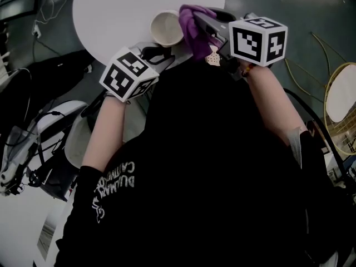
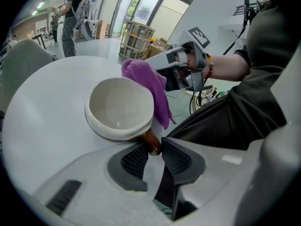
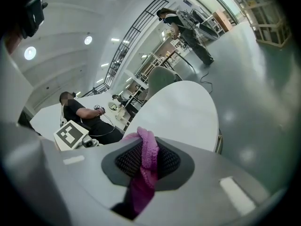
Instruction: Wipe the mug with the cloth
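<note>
A white mug point(image 2: 121, 108) with a brown handle sits at the near edge of the round white table point(image 2: 42, 102). The handle is pinched between the pads of my left gripper point(image 2: 153, 149). From the head view the mug point(image 1: 166, 28) shows its open mouth, with the left gripper point(image 1: 160, 52) just below it. My right gripper point(image 3: 148, 157) is shut on a purple cloth point(image 3: 148, 147). The cloth point(image 2: 148, 81) hangs against the mug's far right rim. The head view has the cloth point(image 1: 192, 32) beside the mug, held by the right gripper point(image 1: 198, 19).
The table point(image 1: 122, 4) drops off close to my body. Cables point(image 2: 200, 98) lie on the floor to the right. A wooden rack point(image 2: 136, 39) and a standing person point(image 2: 70, 13) are far behind. A seated person point(image 3: 80, 112) is to the left. A round wire frame point(image 1: 340, 104) stands at right.
</note>
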Available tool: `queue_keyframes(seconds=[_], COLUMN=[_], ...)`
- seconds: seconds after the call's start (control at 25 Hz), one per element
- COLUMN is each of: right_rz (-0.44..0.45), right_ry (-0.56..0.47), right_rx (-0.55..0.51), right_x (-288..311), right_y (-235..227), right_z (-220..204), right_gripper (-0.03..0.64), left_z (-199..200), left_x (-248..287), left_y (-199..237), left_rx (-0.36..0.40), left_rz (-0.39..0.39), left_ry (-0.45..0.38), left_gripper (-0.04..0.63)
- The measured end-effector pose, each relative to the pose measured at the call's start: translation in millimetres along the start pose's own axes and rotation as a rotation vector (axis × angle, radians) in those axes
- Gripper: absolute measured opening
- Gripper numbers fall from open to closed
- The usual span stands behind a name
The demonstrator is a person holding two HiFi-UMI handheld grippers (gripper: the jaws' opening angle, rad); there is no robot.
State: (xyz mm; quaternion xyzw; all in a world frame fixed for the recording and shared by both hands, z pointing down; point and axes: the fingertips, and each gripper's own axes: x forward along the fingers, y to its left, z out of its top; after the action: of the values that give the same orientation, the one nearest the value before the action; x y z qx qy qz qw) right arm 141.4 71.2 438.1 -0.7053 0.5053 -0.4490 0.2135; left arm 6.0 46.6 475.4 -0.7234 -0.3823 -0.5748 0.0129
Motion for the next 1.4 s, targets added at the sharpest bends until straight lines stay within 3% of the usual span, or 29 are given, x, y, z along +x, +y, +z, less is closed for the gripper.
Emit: queue_keyframes(seconds=[0.64, 0.92, 1.4], right_rz=[-0.246, -0.323, -0.423], right_ry=[0.082, 0.155, 0.285], right_rx=[-0.053, -0.099, -0.271], right_x=[3, 14, 44], right_y=[3, 16, 17], right_z=[3, 13, 26], right_gripper=[0.060, 0.060, 0.058], left_z=[-9, -11, -1], left_x=[-11, -26, -27], left_y=[0, -2, 4], left_rx=[0.159, 0.213, 0.277], left_rz=[-0.187, -0.234, -0.314], left_ry=[0.079, 0.068, -0.004], left_gripper=[0.086, 0.083, 0.080])
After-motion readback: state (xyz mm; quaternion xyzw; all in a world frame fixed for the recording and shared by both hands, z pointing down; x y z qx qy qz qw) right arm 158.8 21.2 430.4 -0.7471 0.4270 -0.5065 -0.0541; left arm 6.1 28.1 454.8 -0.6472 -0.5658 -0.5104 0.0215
